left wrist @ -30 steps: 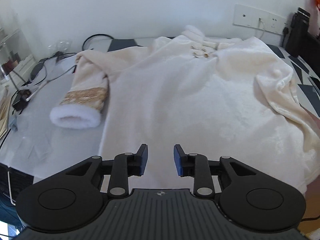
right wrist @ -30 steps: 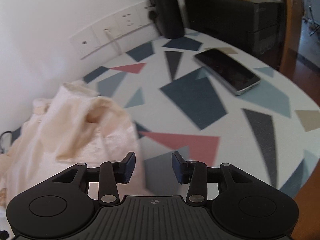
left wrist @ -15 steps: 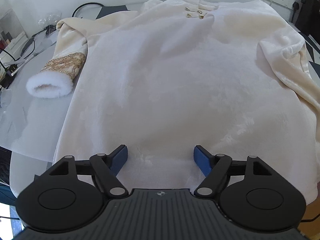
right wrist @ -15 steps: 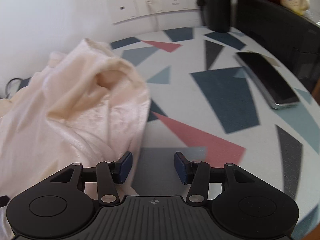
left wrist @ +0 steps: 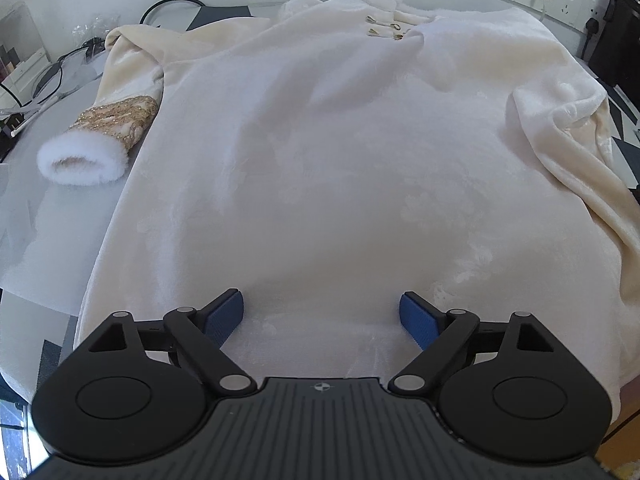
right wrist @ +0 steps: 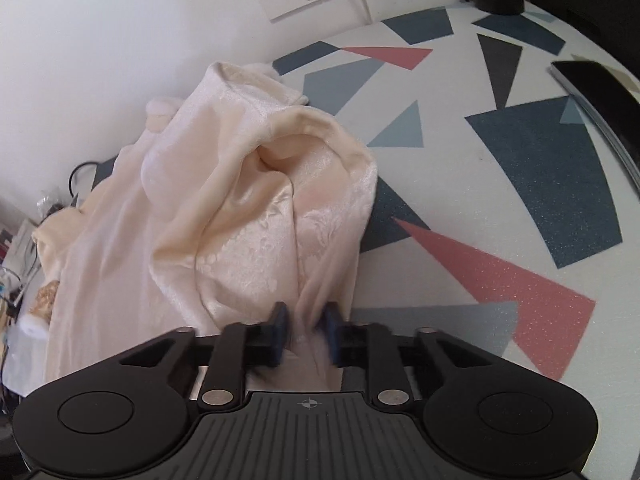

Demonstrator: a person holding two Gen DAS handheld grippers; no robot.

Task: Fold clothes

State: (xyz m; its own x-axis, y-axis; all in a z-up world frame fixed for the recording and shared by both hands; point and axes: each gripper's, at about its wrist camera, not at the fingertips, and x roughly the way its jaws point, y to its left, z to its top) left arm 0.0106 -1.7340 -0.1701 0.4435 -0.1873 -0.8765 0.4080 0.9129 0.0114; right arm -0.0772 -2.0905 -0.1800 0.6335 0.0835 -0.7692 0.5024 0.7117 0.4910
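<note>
The cream velvet jacket [left wrist: 320, 168] lies spread flat on the patterned table [right wrist: 500, 184], its long axis running from the hem under the left gripper [left wrist: 321, 312] away to the collar by the wall. The left gripper's 2 jaws are spread wide over the hem, gripping nothing. The right gripper [right wrist: 305, 330] is clenched on the rumpled right sleeve [right wrist: 280, 216]; that sleeve's cuff is hidden, and blur obscures how much cloth is pinched.

Right tool [right wrist: 305, 330] blurred, its pads pressed into a fold of the garment [right wrist: 240, 216], contact edges indistinct. Phone [right wrist: 596, 92] cropped at frame edge. Garment covers the counter [left wrist: 48, 240]; cuff [left wrist: 80, 158] interior possibly lined.
</note>
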